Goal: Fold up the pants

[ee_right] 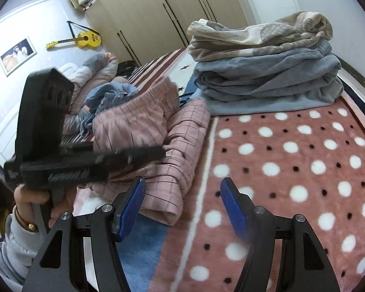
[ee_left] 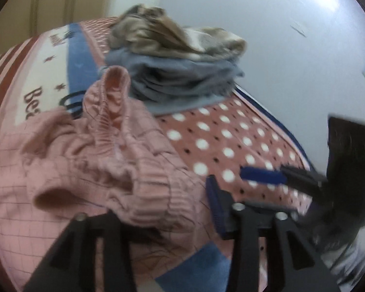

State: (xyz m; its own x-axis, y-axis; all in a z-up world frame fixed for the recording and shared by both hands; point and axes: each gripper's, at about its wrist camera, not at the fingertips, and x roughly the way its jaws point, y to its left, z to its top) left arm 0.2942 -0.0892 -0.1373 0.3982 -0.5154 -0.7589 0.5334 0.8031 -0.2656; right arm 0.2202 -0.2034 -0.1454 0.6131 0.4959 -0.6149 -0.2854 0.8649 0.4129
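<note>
Pink checked pants (ee_left: 90,150) lie crumpled on the bed, their ribbed elastic waistband bunched up near my left gripper (ee_left: 168,209). The left gripper's jaws stand wide apart; the pants cover its left finger, and the right blue pad (ee_left: 215,204) is bare. In the right wrist view the pants (ee_right: 158,131) lie left of centre. The left gripper (ee_right: 158,153) reaches into them there. My right gripper (ee_right: 182,204) is open and empty, above the blanket just right of the pants' lower edge. It also shows in the left wrist view (ee_left: 262,174).
A pink polka-dot blanket (ee_right: 292,170) covers the bed. A stack of folded grey, blue and beige clothes (ee_right: 267,73) sits at the far side. Crumpled denim (ee_right: 109,97) and a quilt lie at the left. Wardrobes (ee_right: 158,12) and a wall stand behind.
</note>
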